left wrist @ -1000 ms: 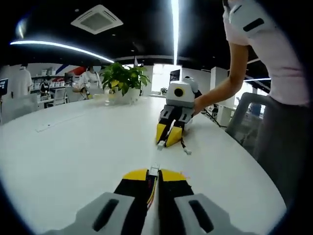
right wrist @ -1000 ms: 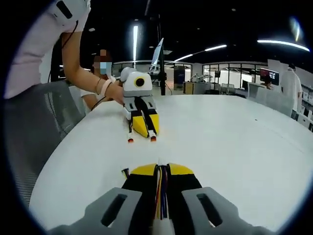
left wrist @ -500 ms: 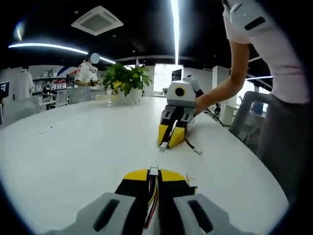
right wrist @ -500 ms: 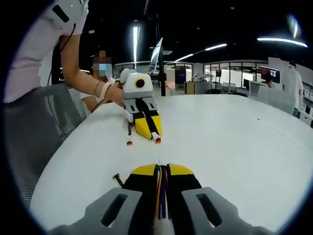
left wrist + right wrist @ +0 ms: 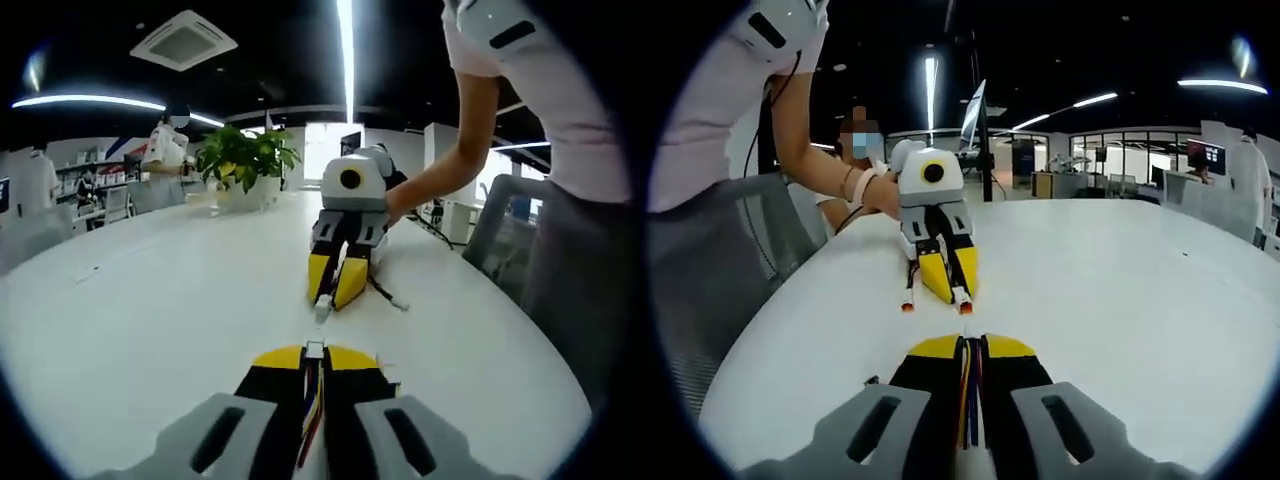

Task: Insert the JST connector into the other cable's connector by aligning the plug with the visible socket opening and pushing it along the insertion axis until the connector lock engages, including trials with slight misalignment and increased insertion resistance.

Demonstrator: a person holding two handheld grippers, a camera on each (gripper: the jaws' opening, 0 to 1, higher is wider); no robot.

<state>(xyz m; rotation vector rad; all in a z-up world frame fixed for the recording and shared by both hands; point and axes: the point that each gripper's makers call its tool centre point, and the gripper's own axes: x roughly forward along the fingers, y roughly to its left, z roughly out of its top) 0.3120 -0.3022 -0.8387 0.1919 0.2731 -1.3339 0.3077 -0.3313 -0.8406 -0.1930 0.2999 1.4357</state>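
Over a white table (image 5: 140,300) my two grippers face each other. My left gripper (image 5: 315,352) is shut on a cable of red and yellow wires, its small white connector (image 5: 315,348) poking out past the yellow tips. Ahead of it is my right gripper (image 5: 333,293), held by a hand, with a white connector (image 5: 322,312) hanging at its tips and a loose cable end (image 5: 400,305) beside it. In the right gripper view my right gripper (image 5: 972,342) is shut on coloured wires (image 5: 970,395). My left gripper (image 5: 952,288) is opposite, with orange-tipped connector ends (image 5: 965,306) below it.
A potted plant (image 5: 245,160) stands at the far side of the table. Grey chairs (image 5: 500,235) (image 5: 735,255) stand at the table's edge beside the person (image 5: 560,150) who holds the grippers. Other people stand far back in the room.
The two grippers have drawn closer and now point more squarely at each other. Both stay shut on their cables.
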